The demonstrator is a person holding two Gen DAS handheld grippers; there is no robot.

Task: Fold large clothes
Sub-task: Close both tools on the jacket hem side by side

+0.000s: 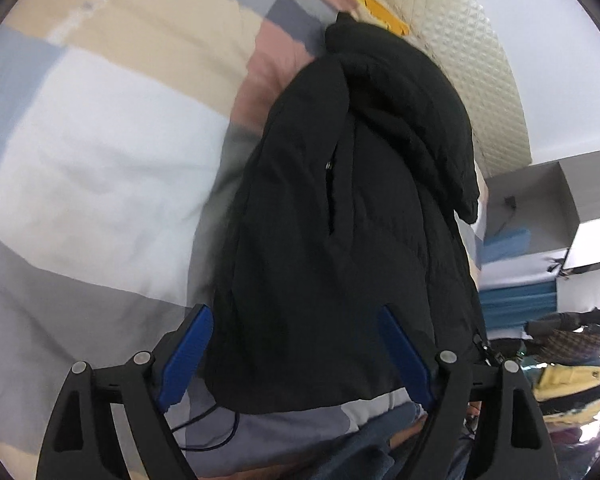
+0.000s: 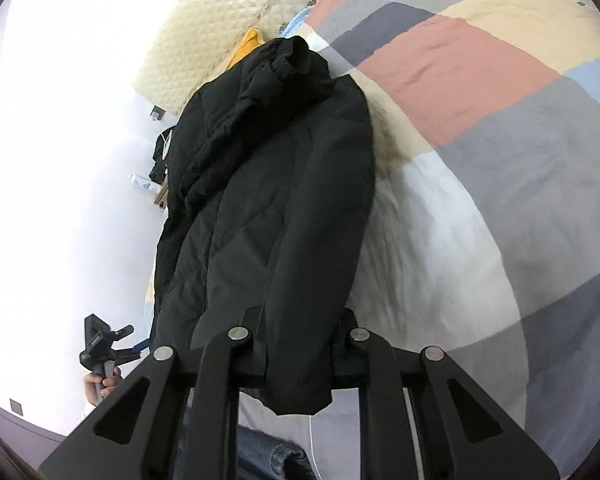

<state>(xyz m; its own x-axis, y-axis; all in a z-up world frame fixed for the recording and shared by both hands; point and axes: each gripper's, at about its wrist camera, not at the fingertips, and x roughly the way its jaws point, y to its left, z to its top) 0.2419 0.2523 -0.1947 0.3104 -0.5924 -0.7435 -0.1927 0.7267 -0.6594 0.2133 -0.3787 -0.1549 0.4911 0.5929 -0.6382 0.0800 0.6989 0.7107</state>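
Through the left wrist camera, the large black padded jacket (image 1: 340,216) lay lengthwise on the patchwork bedspread of grey, white, beige and pink blocks (image 1: 100,140), its bunched hood or collar end toward the cream quilted headboard (image 1: 472,60). The left gripper (image 1: 296,356) stood with its blue-padded fingers (image 1: 188,356) spread wide on either side of the jacket's near hem, apparently not pinching it. A thin dark cable (image 1: 208,432) trailed over the bedding below the hem. On the right edge of the view sat a grey box or shelf (image 1: 540,196) and a heap of mixed clothes (image 1: 572,360).

Through the right wrist camera, the same jacket (image 2: 268,200) ran away from the lens toward the headboard (image 2: 204,40), with something yellow-orange (image 2: 246,46) beside its far end. The right gripper (image 2: 296,344) had its fingers drawn close together, and the near corner of the hem draped over and hid them, so it seemed to be pinching that cloth. The left hand (image 2: 100,388) showed at the lower left, holding its tool.

To do this fold well, I judged the left gripper ought to close on the opposite hem corner at matching depth, then both should lift evenly, keeping the hem taut so the slippery, bulky fabric did not slump sideways.

No brand, label or readable writing could be made out.
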